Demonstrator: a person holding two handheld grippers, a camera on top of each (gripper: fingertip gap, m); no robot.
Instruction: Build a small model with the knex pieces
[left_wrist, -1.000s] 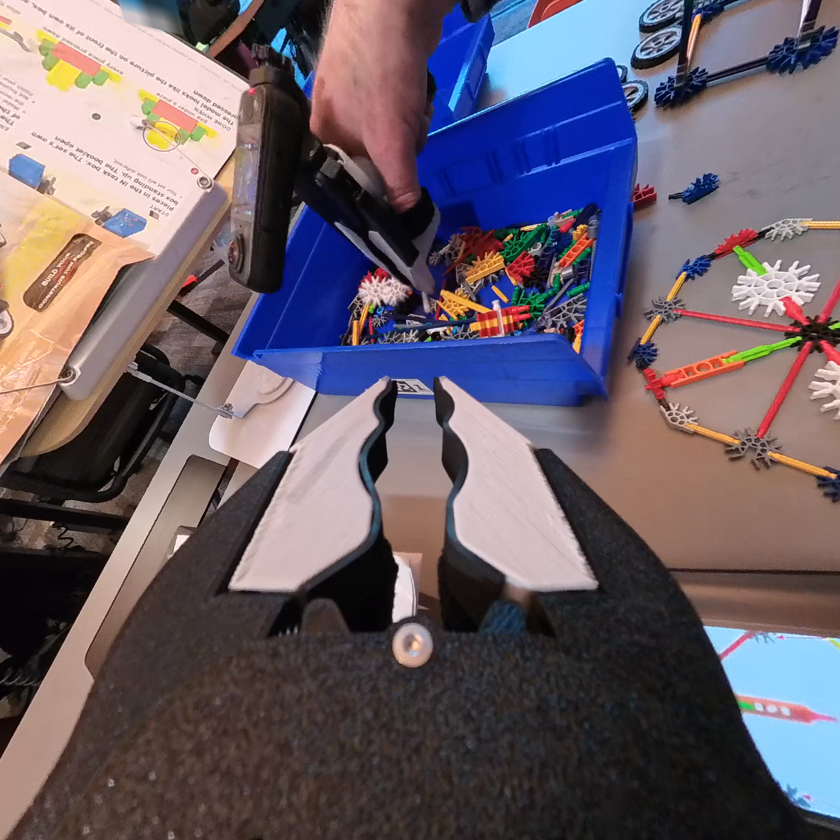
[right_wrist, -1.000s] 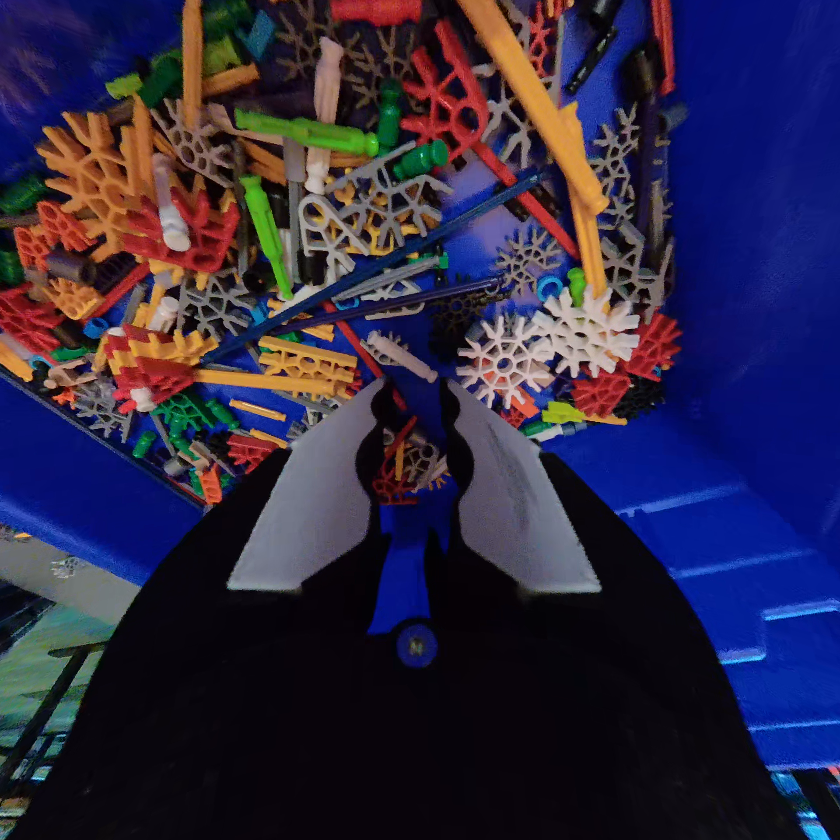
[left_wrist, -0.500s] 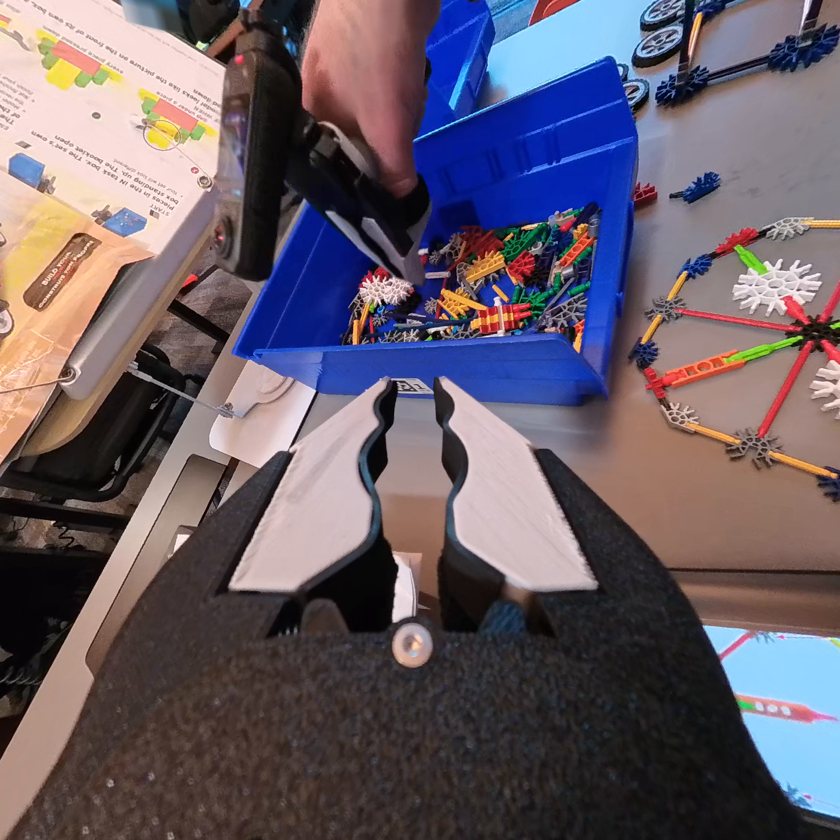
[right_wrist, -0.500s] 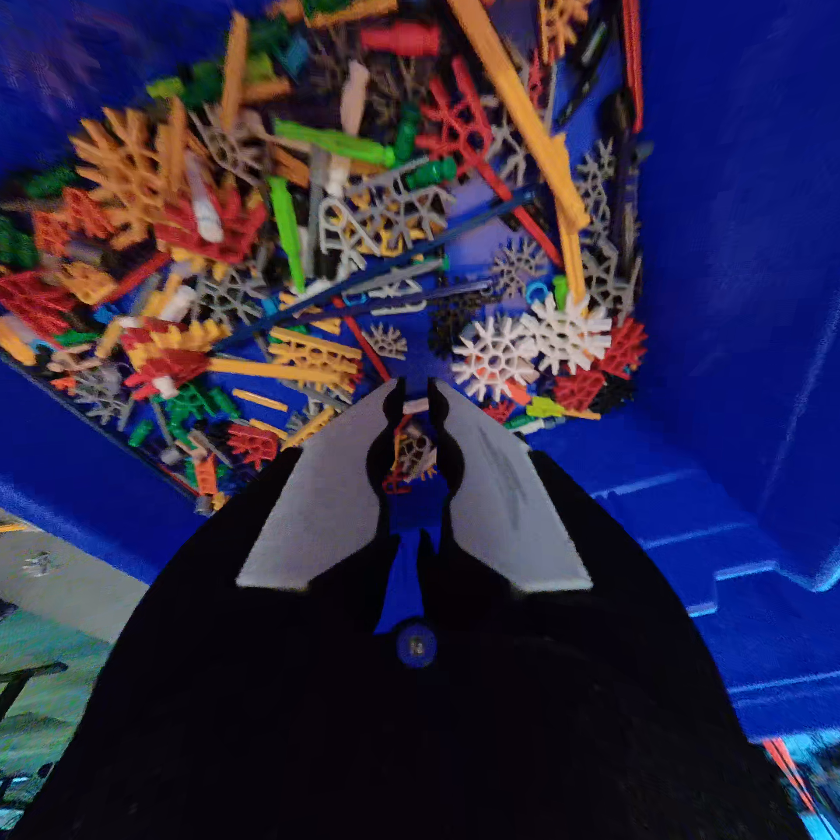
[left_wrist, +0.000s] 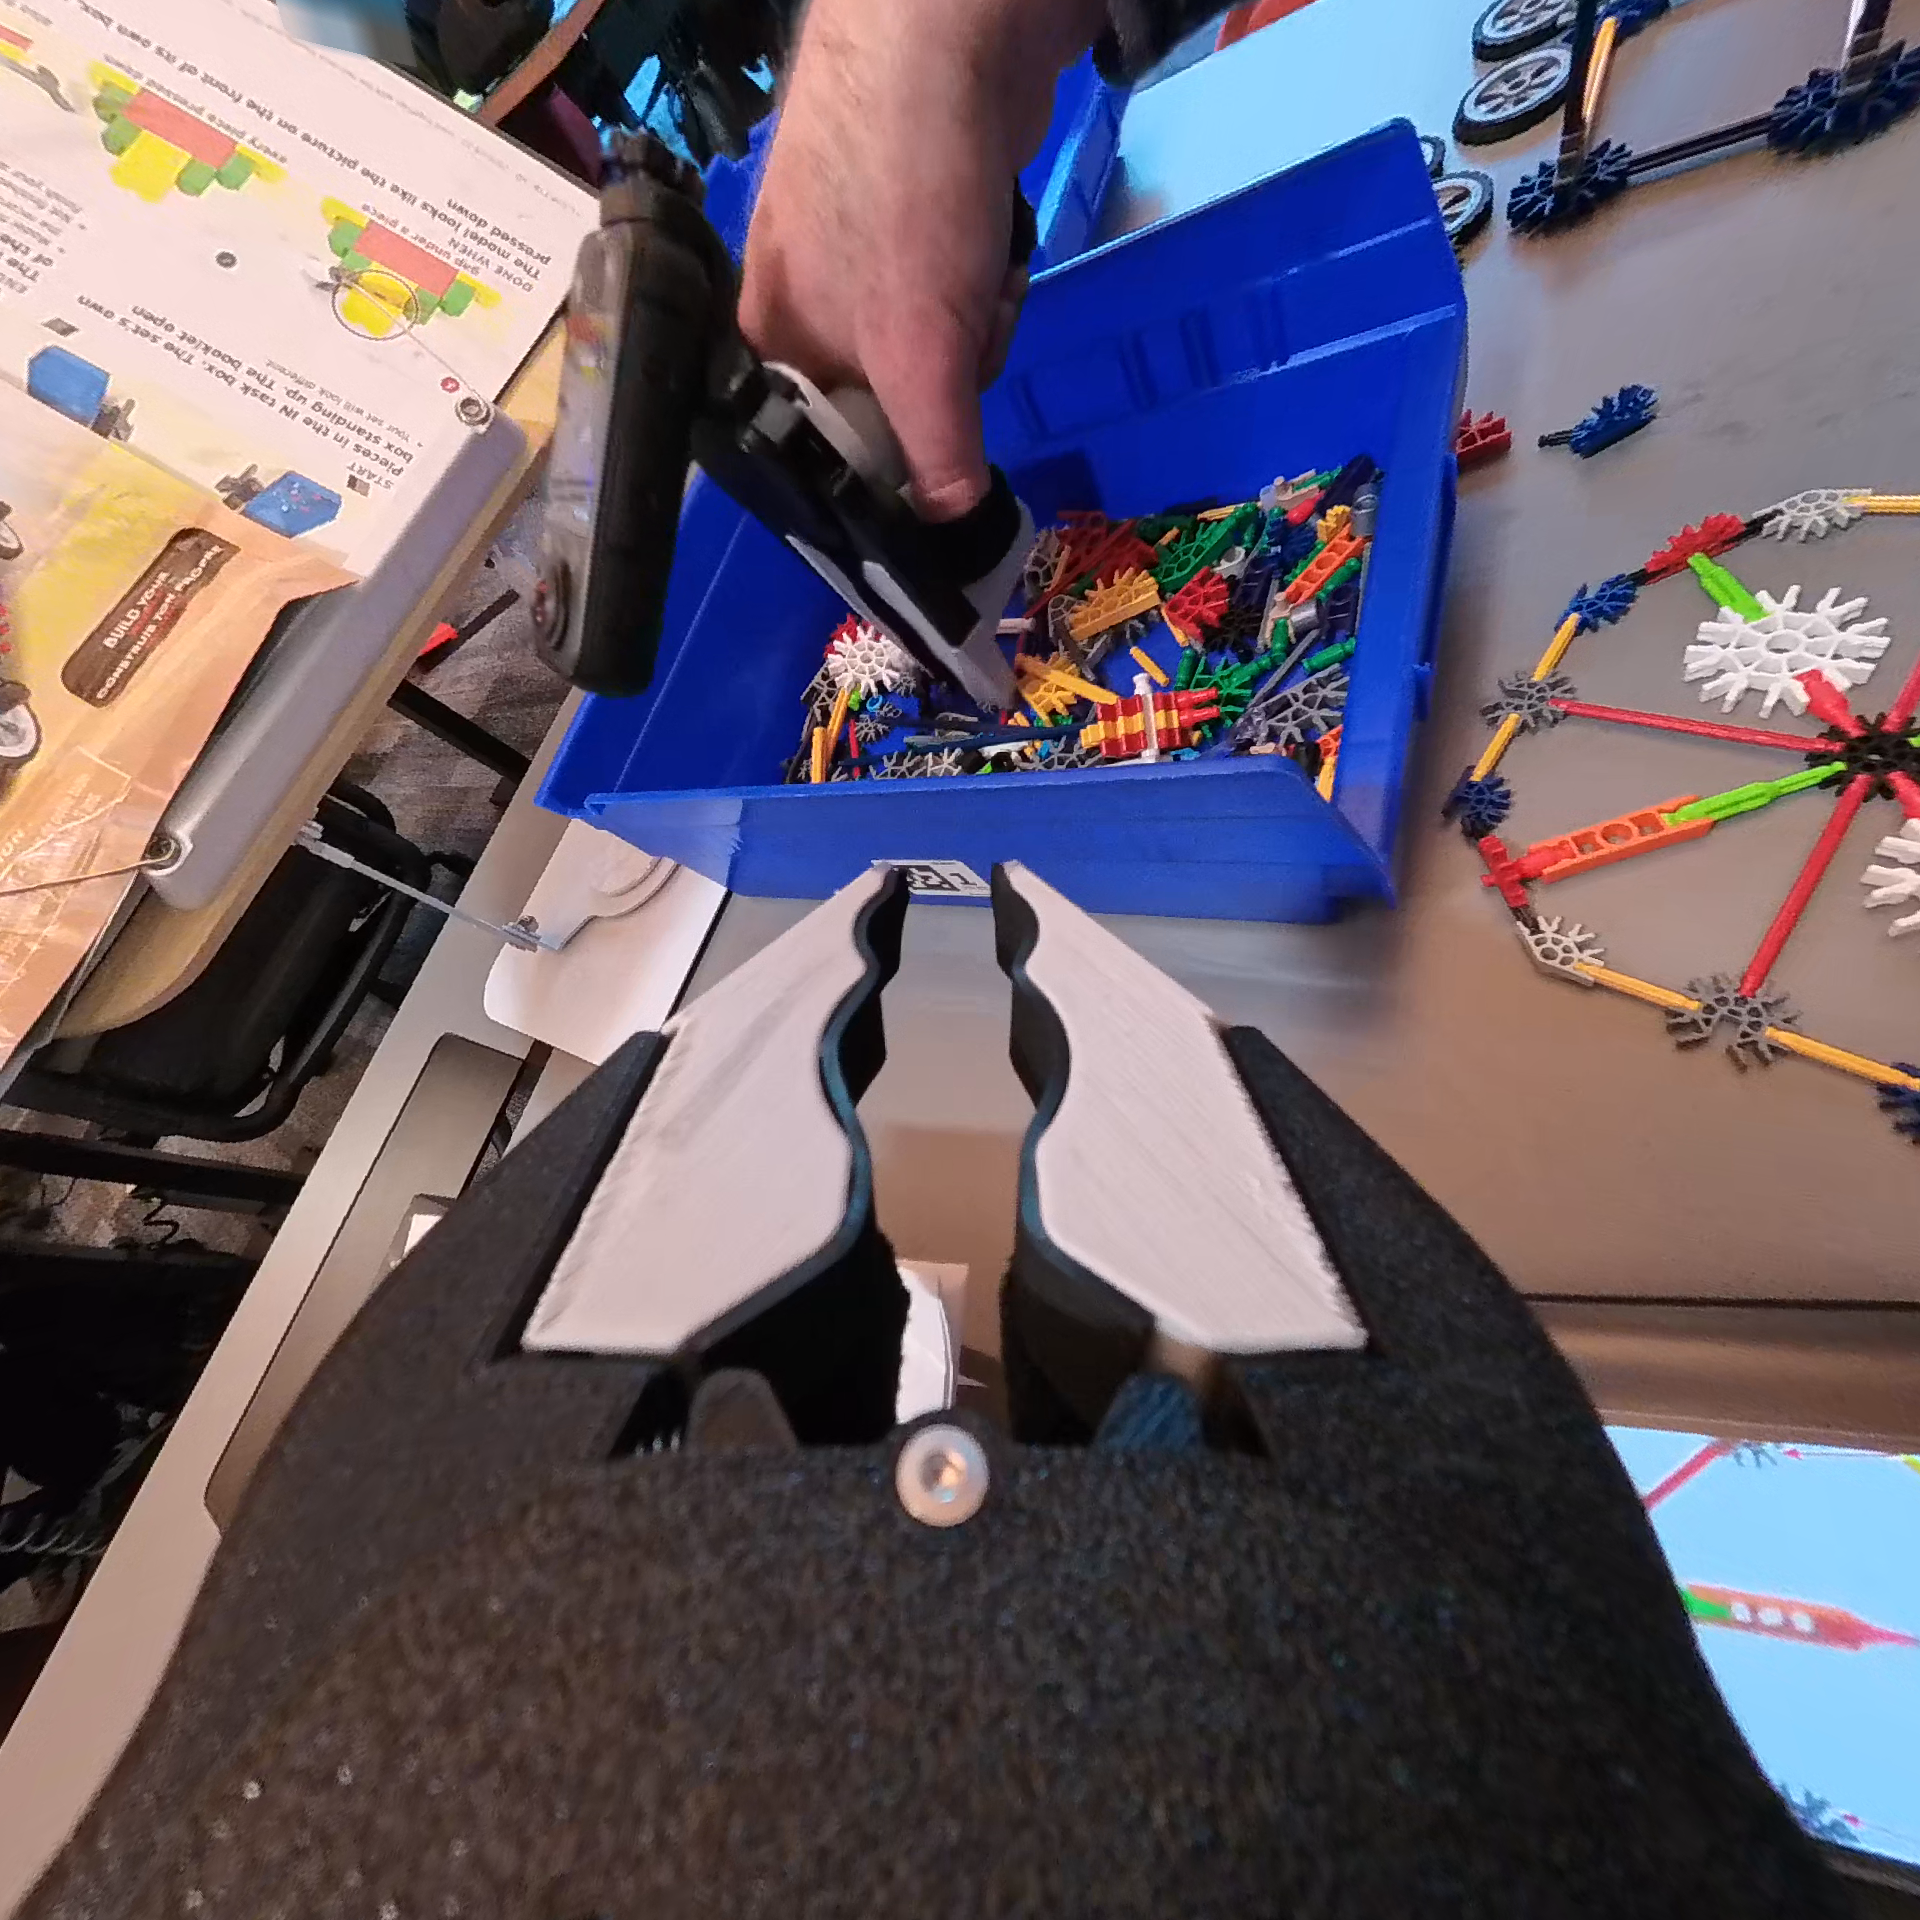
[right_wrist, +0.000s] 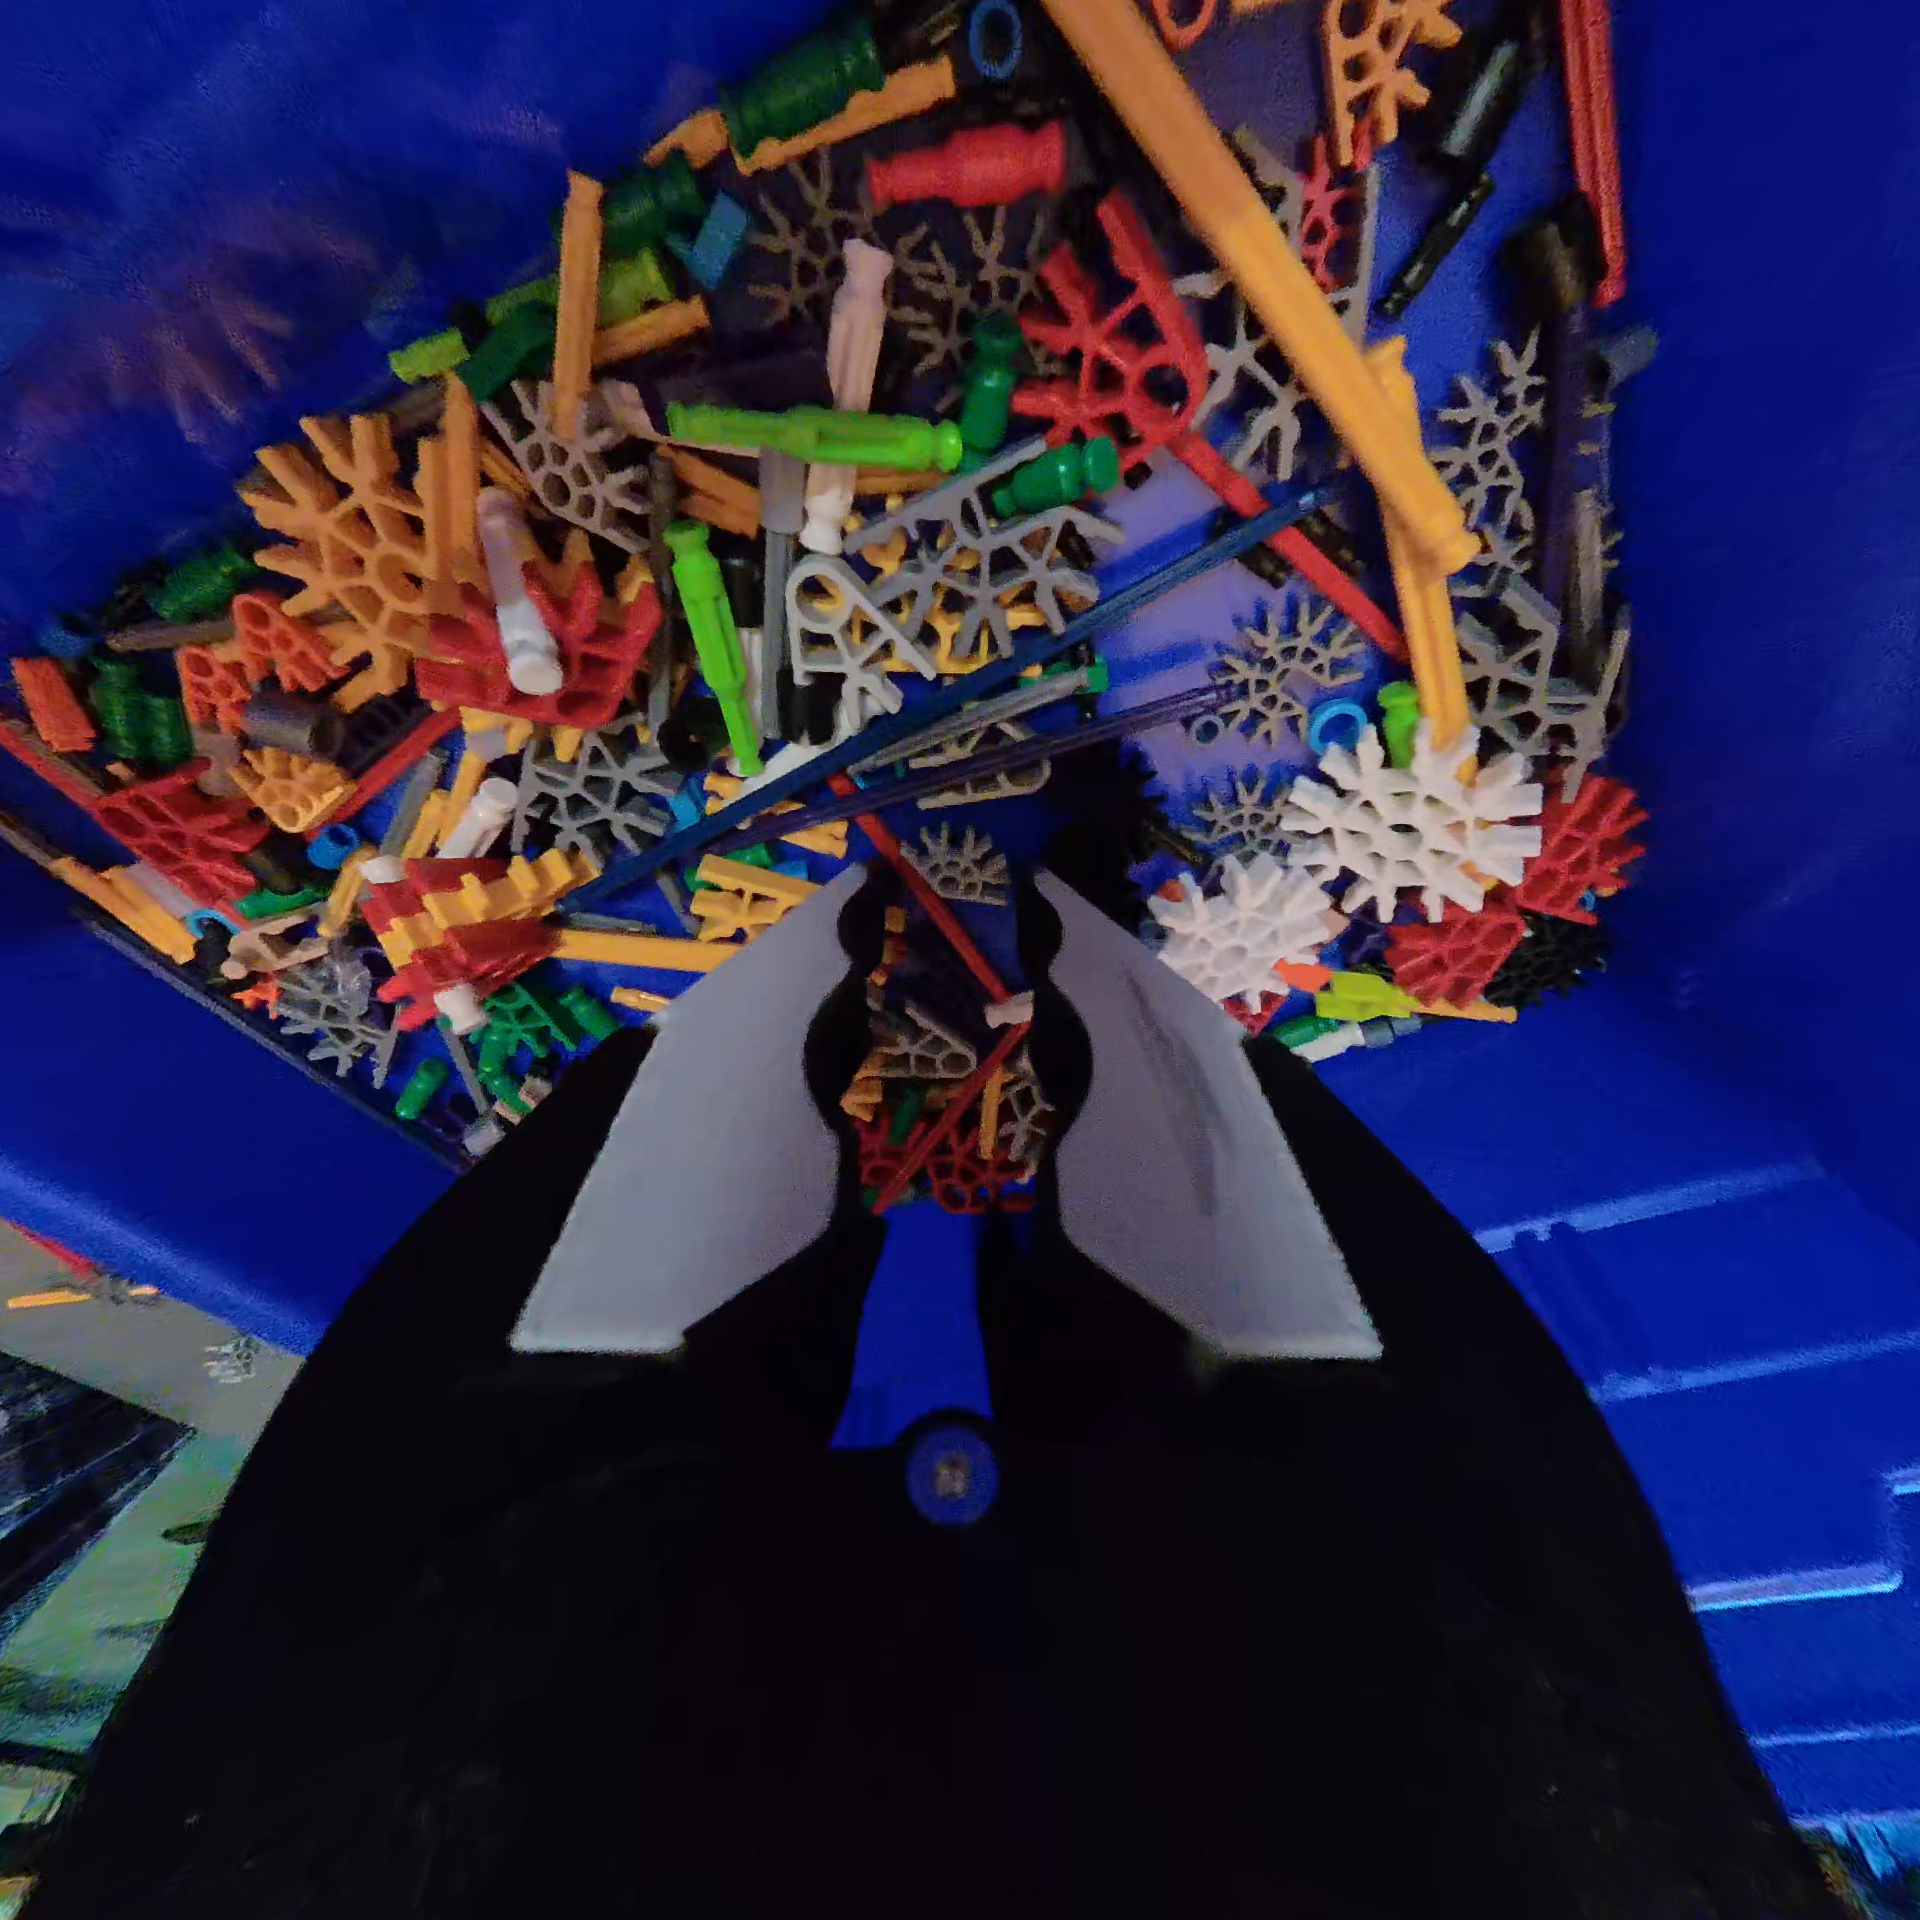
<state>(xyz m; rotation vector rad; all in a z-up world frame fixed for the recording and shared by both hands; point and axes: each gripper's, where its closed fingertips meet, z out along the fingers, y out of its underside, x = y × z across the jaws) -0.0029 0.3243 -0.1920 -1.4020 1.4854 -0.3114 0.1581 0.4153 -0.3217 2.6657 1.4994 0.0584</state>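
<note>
The right gripper (right_wrist: 951, 883), jaws spread, dips into the blue plastic bin (left_wrist: 1226, 343) of mixed rods and connectors; a thin red rod (right_wrist: 940, 925) lies between its fingertips, perhaps untouched (shadow hides contact). The tangled pile could snag or lift neighbours. The left gripper (left_wrist: 943, 883), slightly parted and empty, hovers over the grey table (left_wrist: 1455, 1091) just before the bin.
</note>
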